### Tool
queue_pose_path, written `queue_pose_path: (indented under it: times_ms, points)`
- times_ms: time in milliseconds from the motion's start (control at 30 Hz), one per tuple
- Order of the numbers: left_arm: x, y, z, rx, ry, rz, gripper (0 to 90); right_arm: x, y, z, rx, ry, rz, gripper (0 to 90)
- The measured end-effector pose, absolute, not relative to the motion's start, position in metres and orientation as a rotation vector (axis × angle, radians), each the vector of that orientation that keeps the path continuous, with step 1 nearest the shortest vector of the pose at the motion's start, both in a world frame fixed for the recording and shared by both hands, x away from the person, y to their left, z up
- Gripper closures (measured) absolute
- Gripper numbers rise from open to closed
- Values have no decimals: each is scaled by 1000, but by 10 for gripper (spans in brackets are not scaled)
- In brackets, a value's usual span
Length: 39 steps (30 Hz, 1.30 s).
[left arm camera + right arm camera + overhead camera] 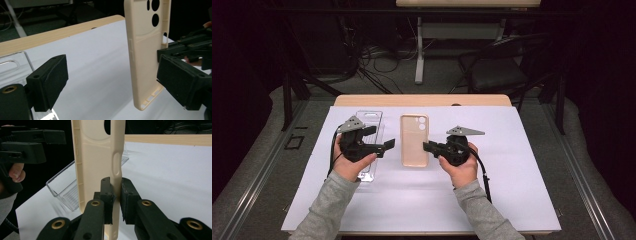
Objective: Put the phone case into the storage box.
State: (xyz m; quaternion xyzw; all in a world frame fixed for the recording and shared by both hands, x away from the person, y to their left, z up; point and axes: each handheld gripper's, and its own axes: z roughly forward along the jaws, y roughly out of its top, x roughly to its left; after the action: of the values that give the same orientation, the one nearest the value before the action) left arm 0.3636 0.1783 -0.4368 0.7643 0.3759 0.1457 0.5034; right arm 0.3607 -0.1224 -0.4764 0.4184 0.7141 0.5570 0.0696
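Cream phone case pinched by the right gripper, left jaws spread

Cream-coloured plastic is seen at mid-table: a phone case (414, 140), camera cut-outs at its far end, is held over the white sheet (512, 165) that covers the wooden table (422, 100); it lies between the two grippers in the high view. The right gripper (428, 146) is pressed together on the case's right long edge; in the right gripper view the two black pads (107, 195) are seen clamped on the rim of the case (97, 165), one on either side of the wall, just below an oval side slot. The left gripper (388, 144) is spread wide; no earlier picture is at hand for it. In the left gripper view one pad (47, 82) is well apart from the case (145, 50); the other pad (180, 82) is just beside the case's near edge, and contact cannot be told. A clear plastic tray (371, 125) is noted on the sheet under and behind the left gripper, just left of the case; it is seen again past the case in the right gripper view (65, 192). Grey sleeves (329, 205) are seen at the near edge.
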Motion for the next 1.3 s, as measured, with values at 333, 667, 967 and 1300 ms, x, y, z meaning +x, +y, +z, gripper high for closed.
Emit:
queue_pose_path:
  times_ms: [333,667,967,1300]
  points:
    - [359,174,-430,1913,872,445,101,358,-116,-479,1238,2157,1675,819]
    - [355,172,-425,1939,855,496,103,355,-111,-481,1225,2161,1674,819]
    - [351,170,-422,1953,810,539,156,353,-106,-483,1197,2172,1652,819]
    - [346,167,-419,1996,766,626,225,348,-98,-486,1159,2196,1625,819]
